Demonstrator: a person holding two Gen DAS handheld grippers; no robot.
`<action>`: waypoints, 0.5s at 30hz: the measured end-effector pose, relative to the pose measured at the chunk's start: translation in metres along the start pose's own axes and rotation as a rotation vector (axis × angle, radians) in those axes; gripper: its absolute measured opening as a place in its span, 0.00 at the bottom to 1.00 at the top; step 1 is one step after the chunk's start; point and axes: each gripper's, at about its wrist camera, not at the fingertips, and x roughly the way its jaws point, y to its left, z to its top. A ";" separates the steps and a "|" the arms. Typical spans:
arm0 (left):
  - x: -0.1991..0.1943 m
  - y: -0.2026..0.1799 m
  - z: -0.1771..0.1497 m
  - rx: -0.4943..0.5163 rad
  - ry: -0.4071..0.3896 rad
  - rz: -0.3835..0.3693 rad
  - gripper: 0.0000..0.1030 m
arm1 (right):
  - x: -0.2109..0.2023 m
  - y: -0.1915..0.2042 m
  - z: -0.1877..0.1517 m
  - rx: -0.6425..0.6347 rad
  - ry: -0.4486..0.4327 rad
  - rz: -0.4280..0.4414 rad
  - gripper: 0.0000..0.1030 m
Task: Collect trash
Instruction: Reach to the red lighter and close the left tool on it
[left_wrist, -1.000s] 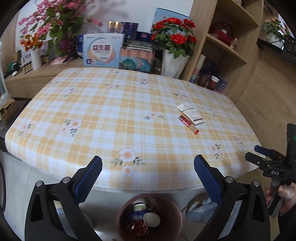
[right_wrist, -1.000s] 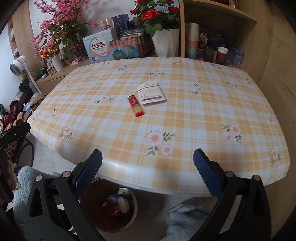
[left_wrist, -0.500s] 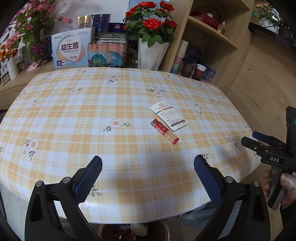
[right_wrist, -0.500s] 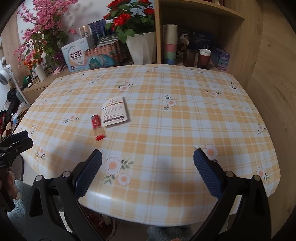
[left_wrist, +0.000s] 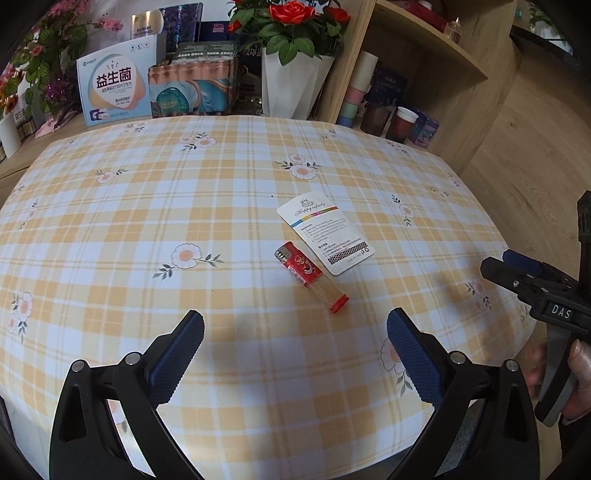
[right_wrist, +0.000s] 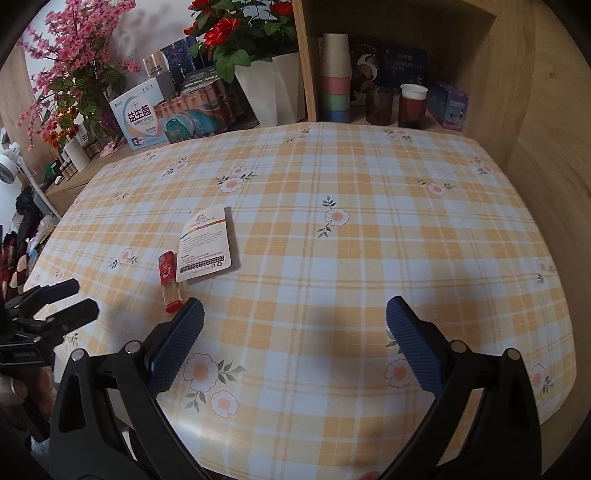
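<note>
Hovering over lighter (left_wrist: 309, 275), left gripper (left_wrist: 295, 343) spread.

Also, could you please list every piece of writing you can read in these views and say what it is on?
"益生菌": blue-and-white box behind the table.
"DAS": right gripper body, in the left wrist view.
"Happy infinity", roughly: white card beside the lighter; its small print is unreadable.
Shelf boxes: too blurred.

Behind the checked tablecloth (left_wrist: 221, 206) there's a white pot of red roses (left_wrist: 291, 55), a blue-and-white box (left_wrist: 114, 81) beside a pack of cans (left_wrist: 192, 88), pink blossoms (right_wrist: 70, 62) far left, and stacked cups (right_wrist: 335, 77) on the shelf (right_wrist: 406, 122).
</note>
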 end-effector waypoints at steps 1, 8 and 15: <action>0.004 -0.002 0.001 0.001 0.005 0.001 0.94 | 0.001 0.000 0.000 -0.003 -0.001 -0.013 0.95; 0.040 -0.016 0.006 0.022 0.029 0.028 0.92 | 0.018 -0.011 0.001 0.006 0.013 -0.044 0.95; 0.074 -0.015 0.015 -0.006 0.076 0.073 0.83 | 0.026 -0.026 0.002 0.040 0.014 -0.057 0.94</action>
